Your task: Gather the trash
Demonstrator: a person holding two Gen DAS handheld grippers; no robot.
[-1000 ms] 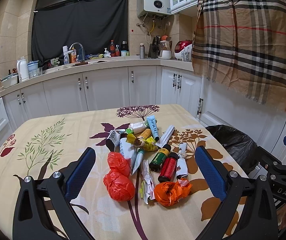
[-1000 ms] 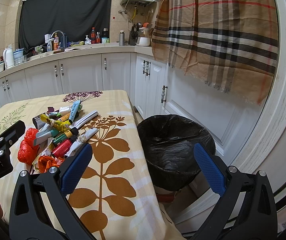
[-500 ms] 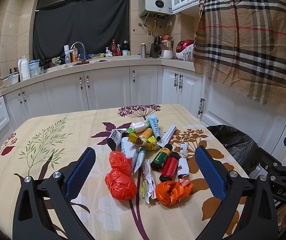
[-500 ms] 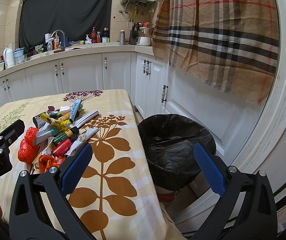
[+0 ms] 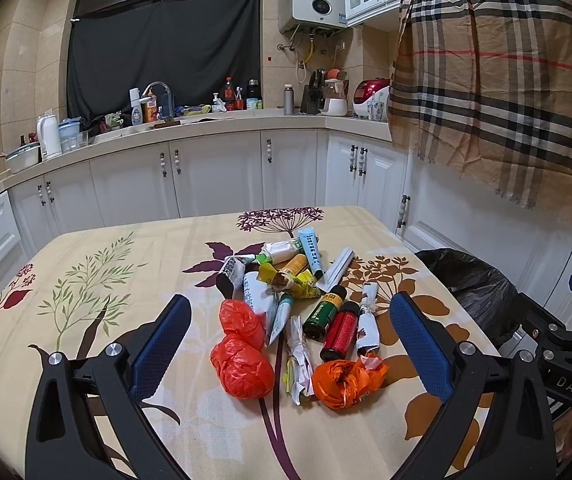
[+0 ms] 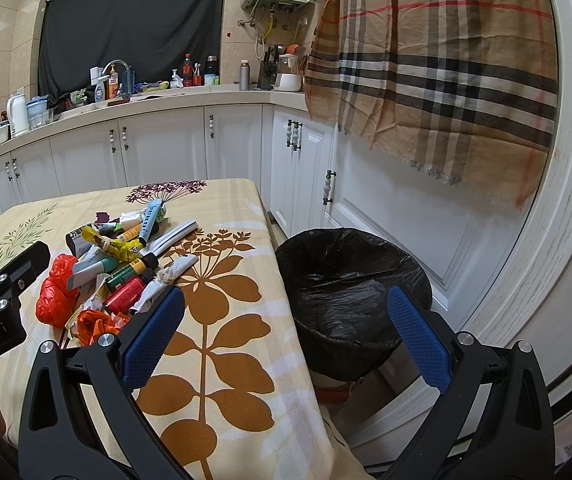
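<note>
Trash pile (image 5: 298,312) lies on the desk (image 5: 125,292), toward its right half; within it two bottles (image 5: 332,320) lie side by side at centre, two bagged wads (image 5: 241,350) to their left, a third wad (image 5: 346,380) at the near edge, tubes (image 5: 310,250) and wrappers at the far side. Bin (image 6: 350,300) stands on the floor just beside the desk's right edge, below desk level, before the cabinet doors (image 6: 314,176). Left hand-held gripper (image 5: 290,352) sits at the near side with the pile between its spread fingers; right hand-held gripper (image 6: 286,338) is to its right, straddling the desk edge and bin.
</note>
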